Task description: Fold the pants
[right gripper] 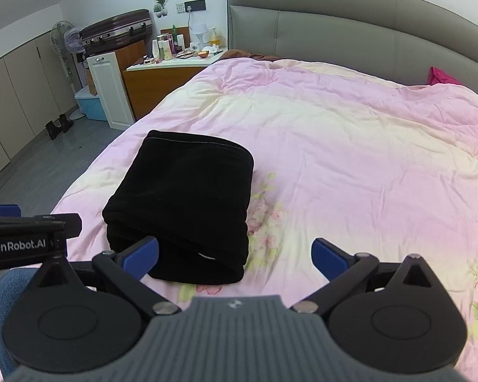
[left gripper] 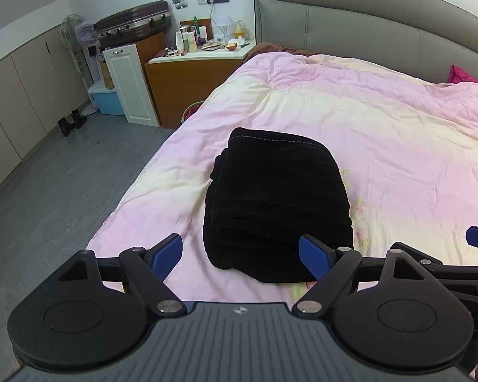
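Black pants (left gripper: 277,203) lay folded into a thick stack on the pink quilt (left gripper: 382,133), just ahead of both jaws. Left gripper (left gripper: 240,254) and right gripper (right gripper: 235,256) gaped wide, holding nothing. Folding looked finished; next probably only tidying or withdrawal.

Folded pants (left gripper: 277,203) on bed (left gripper: 382,133) (near its foot), nightstand (left gripper: 191,73) left of headboard (left gripper: 350,28)

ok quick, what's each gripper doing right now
left gripper: open, holding nothing.
right gripper: open, holding nothing; folded black pants lie free.
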